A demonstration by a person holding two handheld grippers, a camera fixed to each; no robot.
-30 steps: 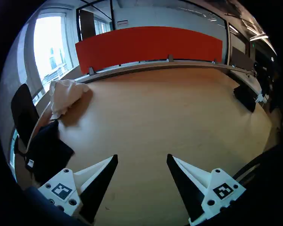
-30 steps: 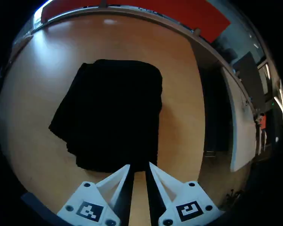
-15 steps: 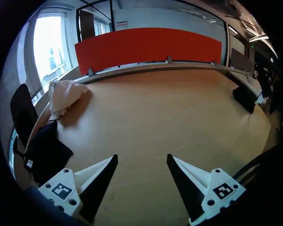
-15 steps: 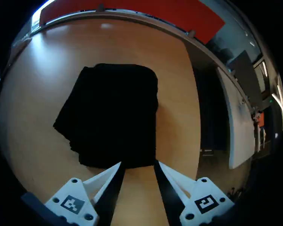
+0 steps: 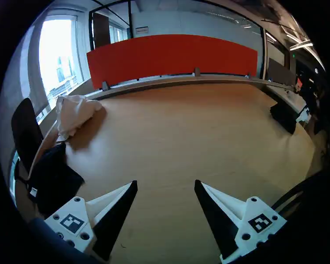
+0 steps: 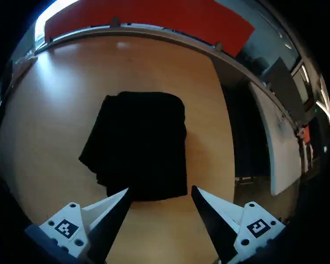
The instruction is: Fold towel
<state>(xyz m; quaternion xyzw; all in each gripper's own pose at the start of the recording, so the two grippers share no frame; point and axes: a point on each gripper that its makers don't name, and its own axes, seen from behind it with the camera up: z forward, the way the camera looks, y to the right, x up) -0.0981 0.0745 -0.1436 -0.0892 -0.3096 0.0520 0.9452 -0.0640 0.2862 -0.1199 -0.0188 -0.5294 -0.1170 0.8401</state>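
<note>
A black towel lies folded flat on the wooden table in the right gripper view. My right gripper hovers open over its near edge, touching nothing. In the left gripper view my left gripper stands open above bare table, nothing between its fingers. Far off at the right of that view the same folded black towel rests near the table edge. A crumpled white towel sits at the far left, and a black cloth hangs at the near left edge.
A red divider panel runs along the table's far edge. A black chair back stands left of the table by a bright window. Beyond the table's right edge in the right gripper view is a grey desk and dark floor.
My right gripper has opened, letting go of the black towel's near edge, and has drawn back so the towel looks smaller. The left gripper has barely moved.
</note>
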